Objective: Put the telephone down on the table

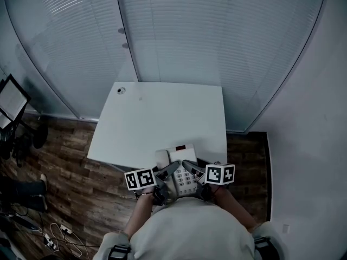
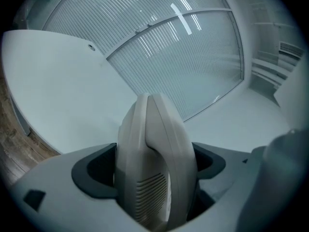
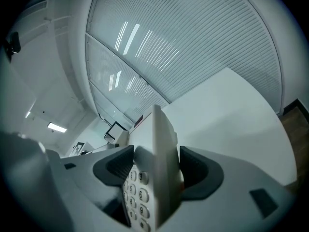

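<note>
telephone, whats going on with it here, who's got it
A person grips the telephone with both grippers. The left gripper is shut on its handset side and the right gripper is shut on the side with the keypad. The phone sits at the near edge of the white table, close to the person's body. Whether it already rests on the tabletop cannot be told.

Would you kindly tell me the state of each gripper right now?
Left gripper: closed, holding the telephone.
Right gripper: closed, holding the same telephone from its other side.
</note>
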A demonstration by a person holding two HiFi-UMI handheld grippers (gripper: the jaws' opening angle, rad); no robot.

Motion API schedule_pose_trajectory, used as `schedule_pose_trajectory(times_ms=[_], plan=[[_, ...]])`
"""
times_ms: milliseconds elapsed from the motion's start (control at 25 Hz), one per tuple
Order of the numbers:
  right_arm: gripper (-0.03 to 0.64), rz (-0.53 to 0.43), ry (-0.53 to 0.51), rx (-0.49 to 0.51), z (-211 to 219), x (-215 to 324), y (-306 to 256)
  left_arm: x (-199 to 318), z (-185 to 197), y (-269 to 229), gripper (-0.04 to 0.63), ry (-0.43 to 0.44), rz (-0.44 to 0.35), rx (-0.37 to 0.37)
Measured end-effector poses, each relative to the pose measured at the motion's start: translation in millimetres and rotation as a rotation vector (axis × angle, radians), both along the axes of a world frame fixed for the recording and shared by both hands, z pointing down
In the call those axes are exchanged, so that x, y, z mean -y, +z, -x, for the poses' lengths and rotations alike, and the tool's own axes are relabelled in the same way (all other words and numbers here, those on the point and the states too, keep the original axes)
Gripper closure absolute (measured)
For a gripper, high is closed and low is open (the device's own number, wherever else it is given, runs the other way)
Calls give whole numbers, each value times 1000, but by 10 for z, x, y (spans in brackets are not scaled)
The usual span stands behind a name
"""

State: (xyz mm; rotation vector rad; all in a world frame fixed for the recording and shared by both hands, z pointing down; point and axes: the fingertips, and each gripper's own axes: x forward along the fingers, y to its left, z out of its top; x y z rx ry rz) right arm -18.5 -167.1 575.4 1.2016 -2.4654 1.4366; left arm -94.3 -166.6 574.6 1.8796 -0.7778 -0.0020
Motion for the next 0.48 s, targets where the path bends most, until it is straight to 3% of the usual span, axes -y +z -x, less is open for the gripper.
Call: schedule_pose_trajectory(times_ms=[480], plan=[[307, 25, -20, -15, 35, 171, 49, 158, 35, 58, 163, -12, 22, -14]])
